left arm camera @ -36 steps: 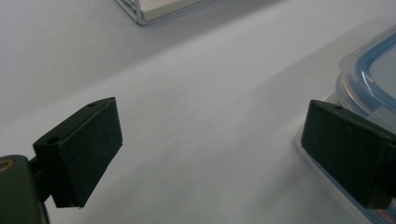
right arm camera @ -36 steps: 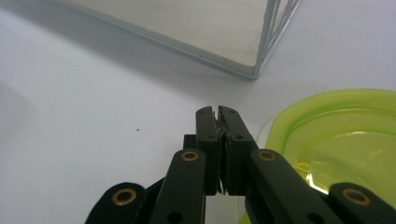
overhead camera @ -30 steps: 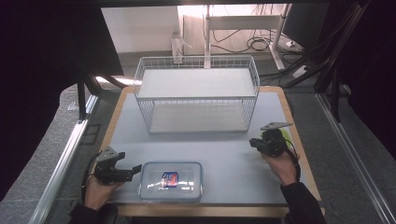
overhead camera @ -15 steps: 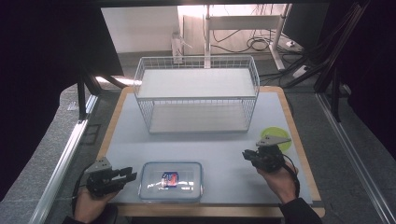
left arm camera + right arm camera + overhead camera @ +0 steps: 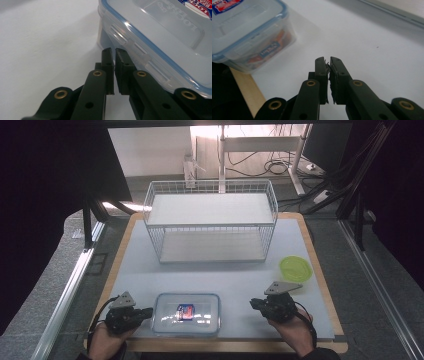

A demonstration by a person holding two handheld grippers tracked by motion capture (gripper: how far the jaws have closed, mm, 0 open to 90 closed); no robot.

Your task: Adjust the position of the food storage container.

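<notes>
The left gripper [image 5: 145, 312], held low at the near left corner of the table, has just been closing its jaws, and they now stand pressed together with nothing between them. In the left gripper view its tips [image 5: 113, 53] sit right against the short side of the clear rectangular plastic food container with the blue-sealed snap lid [image 5: 186, 313], just below one of the lid's locking flaps [image 5: 130, 46]; whether they actually touch the wall I cannot tell.

The right gripper [image 5: 256, 304] is also pinched shut on nothing. It points toward the container's other short side but stands apart from it, with a strip of bare white table mat [image 5: 235, 282] between. In the right gripper view the container [image 5: 249, 32] lies ahead and to the left of the jaws, its lid seated and a red and blue label showing through the wall.

As I judge it, the work is at its very start: the container rests flat near the front edge of the table, lid on, flaps apparently down, neither gripper holding it. Everything is left to do, whether unlatching the flaps or carrying it. Farther back the white wire basket [image 5: 210, 222] stands with nothing in it, and a lime-green round plastic lid [image 5: 295, 268] lies at the right, beyond the right gripper.
</notes>
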